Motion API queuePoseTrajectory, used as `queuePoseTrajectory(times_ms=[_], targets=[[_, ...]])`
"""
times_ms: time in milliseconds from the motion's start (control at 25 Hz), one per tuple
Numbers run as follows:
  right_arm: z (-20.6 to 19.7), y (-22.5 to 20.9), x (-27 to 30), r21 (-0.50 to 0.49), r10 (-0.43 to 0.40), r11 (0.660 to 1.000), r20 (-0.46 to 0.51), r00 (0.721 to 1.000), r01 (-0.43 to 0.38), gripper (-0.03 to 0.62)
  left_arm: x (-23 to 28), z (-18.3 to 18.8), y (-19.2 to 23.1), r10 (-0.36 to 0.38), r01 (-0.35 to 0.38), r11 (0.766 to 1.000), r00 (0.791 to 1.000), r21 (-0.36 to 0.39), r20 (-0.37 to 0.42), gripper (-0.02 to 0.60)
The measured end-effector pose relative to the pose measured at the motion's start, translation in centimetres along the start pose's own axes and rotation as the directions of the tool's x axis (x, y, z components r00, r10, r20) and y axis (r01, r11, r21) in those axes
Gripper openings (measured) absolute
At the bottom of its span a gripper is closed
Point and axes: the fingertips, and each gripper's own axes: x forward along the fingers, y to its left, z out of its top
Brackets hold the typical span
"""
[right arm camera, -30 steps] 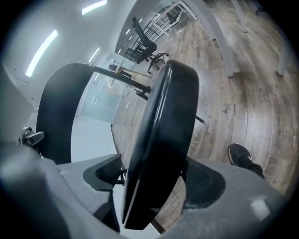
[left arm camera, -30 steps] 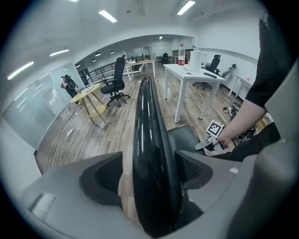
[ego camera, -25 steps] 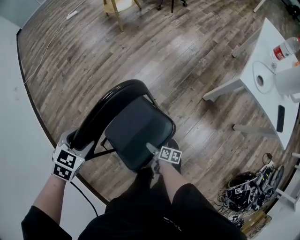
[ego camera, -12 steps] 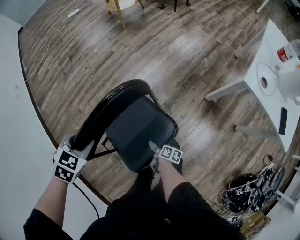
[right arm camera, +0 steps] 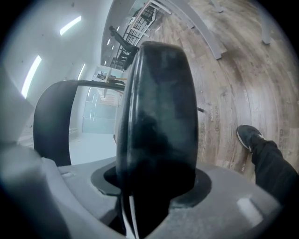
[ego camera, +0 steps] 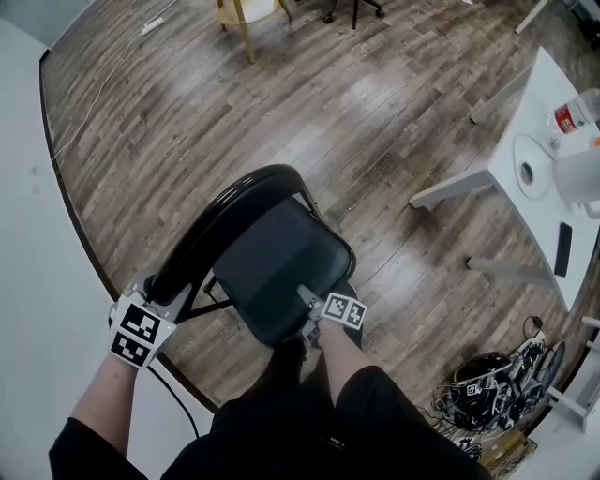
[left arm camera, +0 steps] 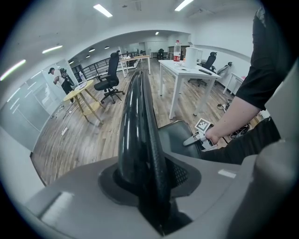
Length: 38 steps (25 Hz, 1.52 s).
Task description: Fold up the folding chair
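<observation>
A black folding chair stands unfolded on the wood floor in front of me. Its curved backrest [ego camera: 220, 220] is at the left and its padded seat [ego camera: 277, 267] at the right. My left gripper [ego camera: 153, 286] sits on the backrest's near end. Its jaws have just been closing, and the backrest [left arm camera: 138, 121] now runs pinched between them at the left gripper [left arm camera: 145, 186]. My right gripper [ego camera: 309, 302] holds the seat's front edge. Its jaws have also just been closing, and the seat [right arm camera: 159, 107] fills the gap at the right gripper [right arm camera: 149, 186].
A white table [ego camera: 553, 202] stands at the right with a bottle [ego camera: 572, 114] and a phone [ego camera: 562, 248] on it. A heap of cables and gear [ego camera: 492, 398] lies at the lower right. A wooden stool [ego camera: 248, 14] is far off. My shoe [right arm camera: 247, 137] stands beside the chair.
Both hands stay in place on the chair, and the chair stands as before. Only the head view has drifted slightly.
</observation>
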Motion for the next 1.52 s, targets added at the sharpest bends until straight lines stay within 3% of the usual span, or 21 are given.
queuePoseTrajectory(times_ms=[1520], targets=[[-0.4, 4.5, -1.4, -0.008, -0.015, 1.000, 0.003, 1.000, 0.015, 0.189, -1.6, 0.9, -7.2, -0.012, 0.013, 0.999, 1.000, 0.051, -0.007, 0.064]])
